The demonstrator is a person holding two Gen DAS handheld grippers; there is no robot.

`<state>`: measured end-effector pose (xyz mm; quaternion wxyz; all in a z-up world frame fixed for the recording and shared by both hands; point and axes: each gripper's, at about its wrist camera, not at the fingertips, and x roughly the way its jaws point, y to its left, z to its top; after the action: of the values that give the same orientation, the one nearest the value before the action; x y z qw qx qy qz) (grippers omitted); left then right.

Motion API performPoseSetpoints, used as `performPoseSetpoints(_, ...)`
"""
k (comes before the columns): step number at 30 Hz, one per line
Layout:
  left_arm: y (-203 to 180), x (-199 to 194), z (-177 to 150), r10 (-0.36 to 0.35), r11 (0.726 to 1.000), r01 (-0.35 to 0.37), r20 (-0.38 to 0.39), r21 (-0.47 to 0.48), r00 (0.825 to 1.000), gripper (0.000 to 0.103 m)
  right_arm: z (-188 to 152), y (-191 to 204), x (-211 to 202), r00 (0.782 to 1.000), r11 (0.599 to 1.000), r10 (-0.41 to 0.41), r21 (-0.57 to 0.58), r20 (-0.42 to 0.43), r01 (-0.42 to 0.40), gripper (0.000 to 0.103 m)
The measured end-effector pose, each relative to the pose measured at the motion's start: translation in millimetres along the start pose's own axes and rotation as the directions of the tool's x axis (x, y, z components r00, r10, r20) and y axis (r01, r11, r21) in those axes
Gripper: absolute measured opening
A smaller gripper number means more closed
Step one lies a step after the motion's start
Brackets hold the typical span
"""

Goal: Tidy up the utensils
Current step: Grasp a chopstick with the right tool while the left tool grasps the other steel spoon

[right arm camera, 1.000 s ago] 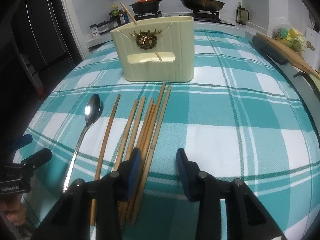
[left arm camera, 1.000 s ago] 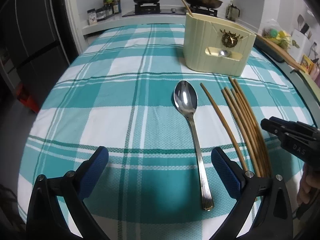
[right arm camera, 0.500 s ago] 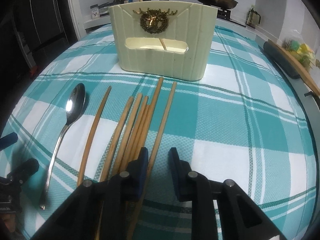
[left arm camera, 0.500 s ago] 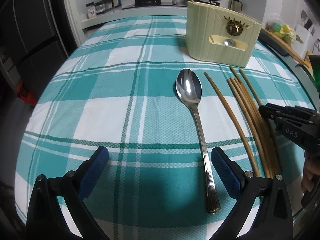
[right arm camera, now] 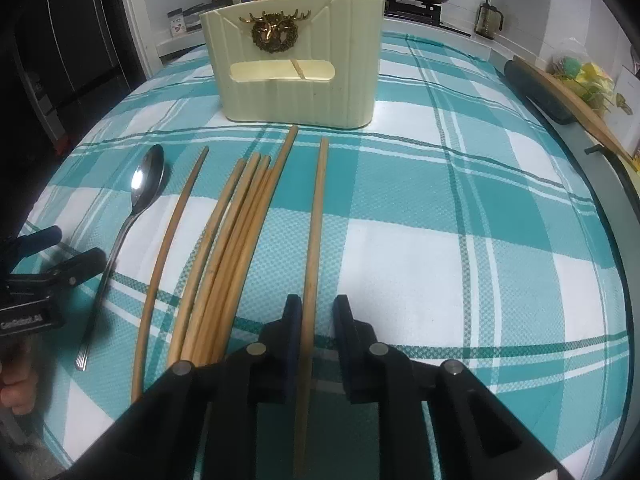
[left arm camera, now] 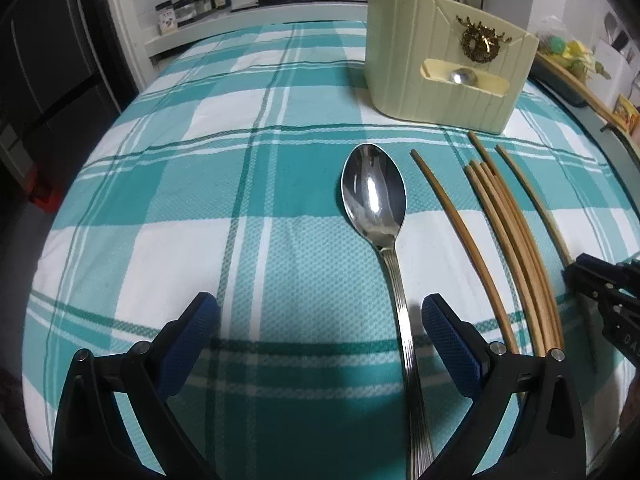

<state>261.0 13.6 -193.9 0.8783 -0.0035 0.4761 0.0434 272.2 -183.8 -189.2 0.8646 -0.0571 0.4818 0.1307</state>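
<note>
While the right gripper has just been narrowing around the lone chopstick near the table's front edge, pads seemingly not yet pinching, finish closing squarely; left gripper gapes over the spoon.

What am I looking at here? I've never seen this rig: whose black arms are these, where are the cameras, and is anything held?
No robot: a person holds hand-held tongs, each carrying a forward-looking camera. The left view shows the left tongs wide open over a spoon, gripping nothing. The right view shows the right tongs, whose pads have just been closing, around a single chopstick; whether they pinch it yet is unclear. More chopsticks lie loose on the checked tablecloth, before a cream utensil holder.
</note>
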Motion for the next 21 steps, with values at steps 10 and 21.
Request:
performPoseSetpoints(10, -9.6, 27.5, 37.3, -0.039, 0.999, 0.039, -0.029, -0.002, 0.999, 0.089, 48.4, 3.9, 30.6, 1.0, 0.996, 0.018, -0.088, -0.024, -0.02, 0.023)
performPoseSetpoints(21, -18.6, 20.7, 54.1, -0.112, 0.992, 0.113, -0.015, 0.051, 0.994, 0.042, 108.4, -2.3, 63.2, 0.993, 0.994, 0.089, -0.052, -0.072, -0.093, 0.007)
